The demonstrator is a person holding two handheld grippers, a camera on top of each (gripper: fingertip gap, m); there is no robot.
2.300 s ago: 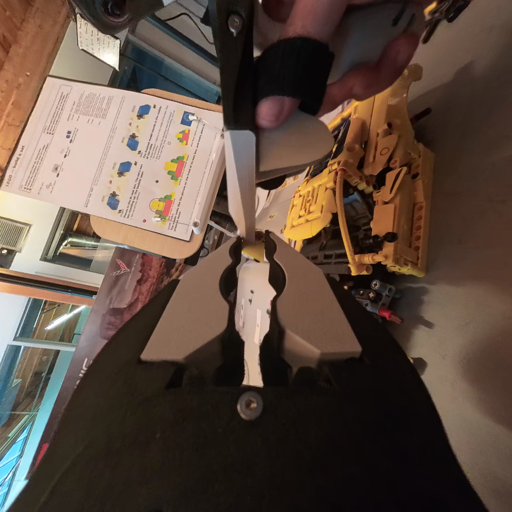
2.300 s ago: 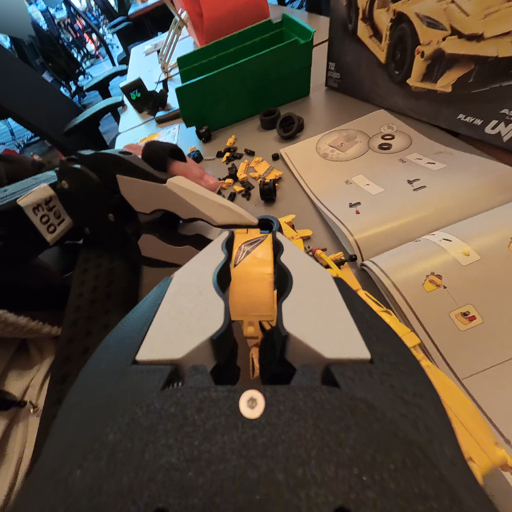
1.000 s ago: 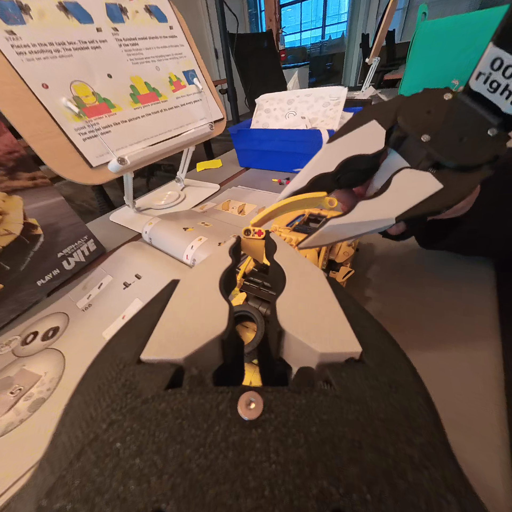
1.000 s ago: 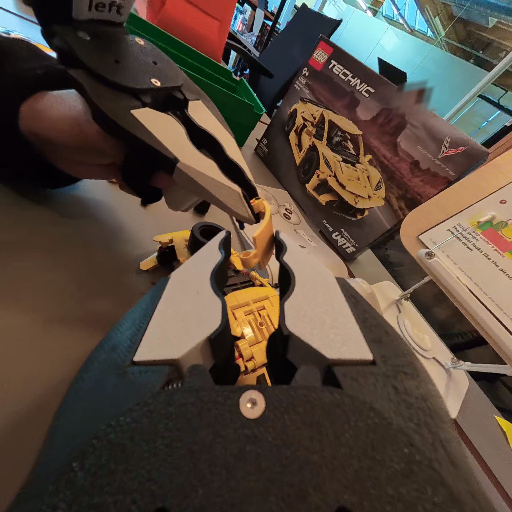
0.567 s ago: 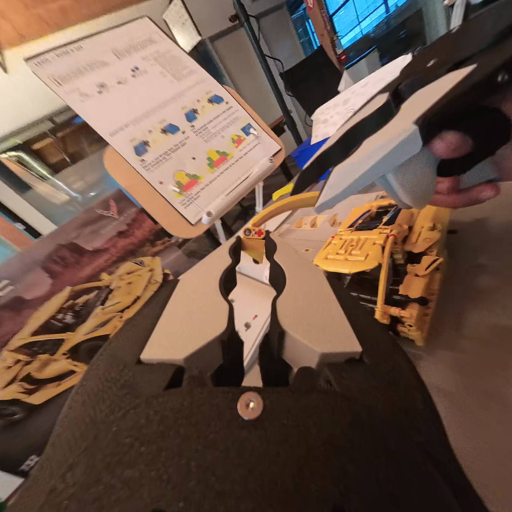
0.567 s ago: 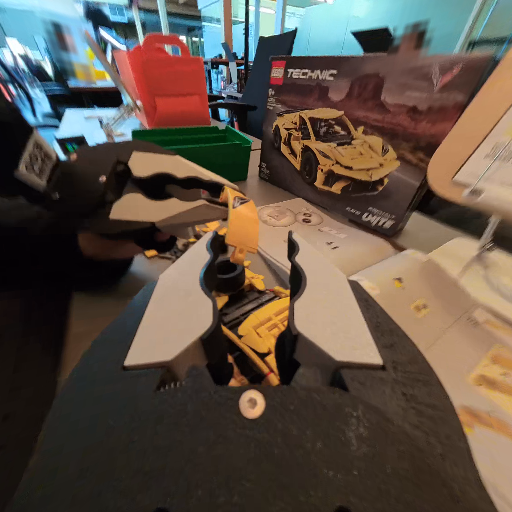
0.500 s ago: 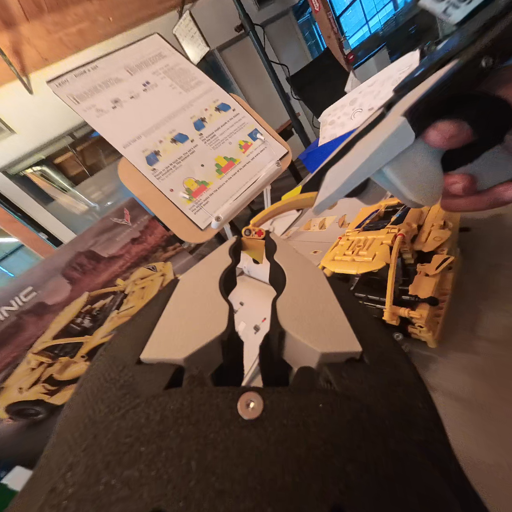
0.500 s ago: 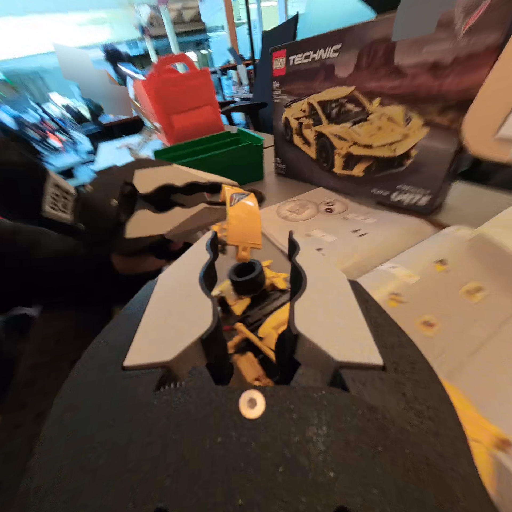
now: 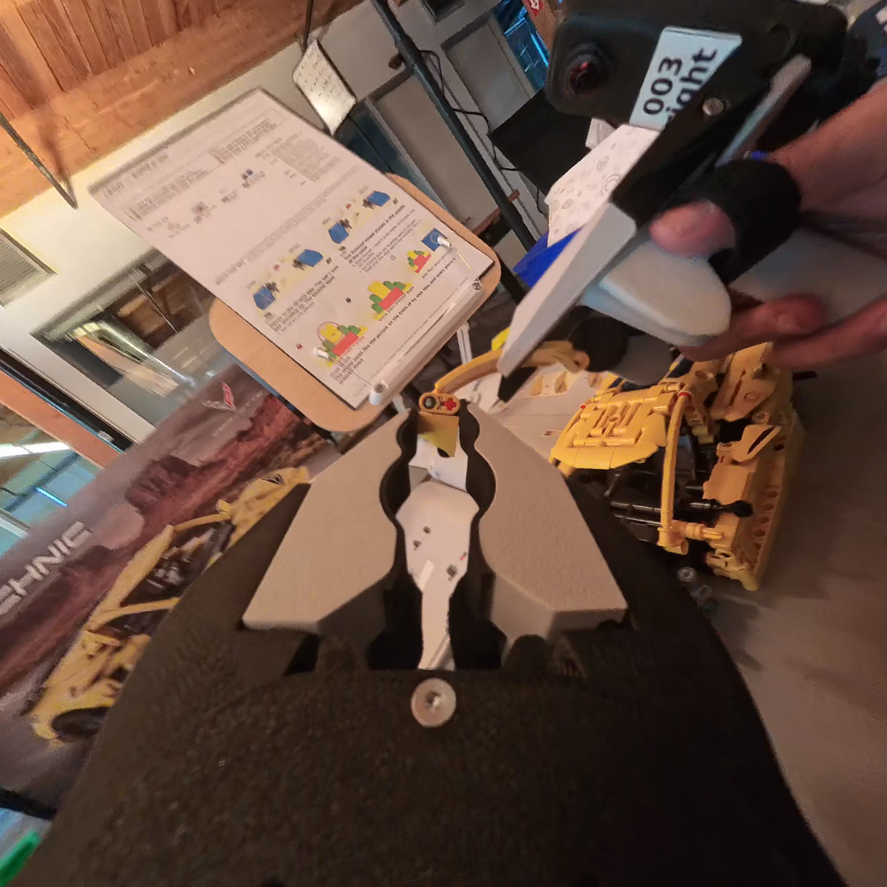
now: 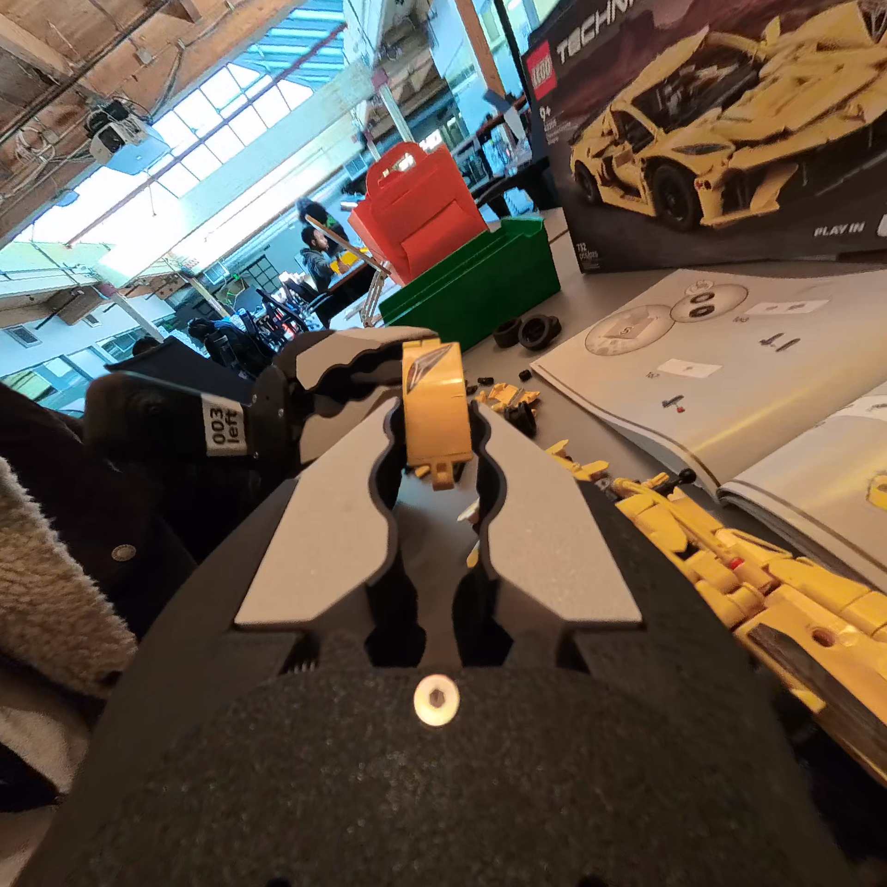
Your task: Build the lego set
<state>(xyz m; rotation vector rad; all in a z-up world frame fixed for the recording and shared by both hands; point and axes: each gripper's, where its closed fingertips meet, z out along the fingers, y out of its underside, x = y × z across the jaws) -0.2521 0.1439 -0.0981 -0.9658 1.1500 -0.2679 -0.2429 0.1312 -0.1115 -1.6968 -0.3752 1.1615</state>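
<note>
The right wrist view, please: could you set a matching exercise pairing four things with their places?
Things:
1. yellow panel
2. black tyres
3. green bin
4. manual

Places:
A. lying open on the table at right
B. behind the tyres, in front of the red bag
C. between the right gripper's fingertips
D. on the table beside the bin

Pairs: 1-C, 2-D, 3-B, 4-A

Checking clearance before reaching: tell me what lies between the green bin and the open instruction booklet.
In the right wrist view, two black tyres lie on the table between the green bin and the instruction booklet.
</note>
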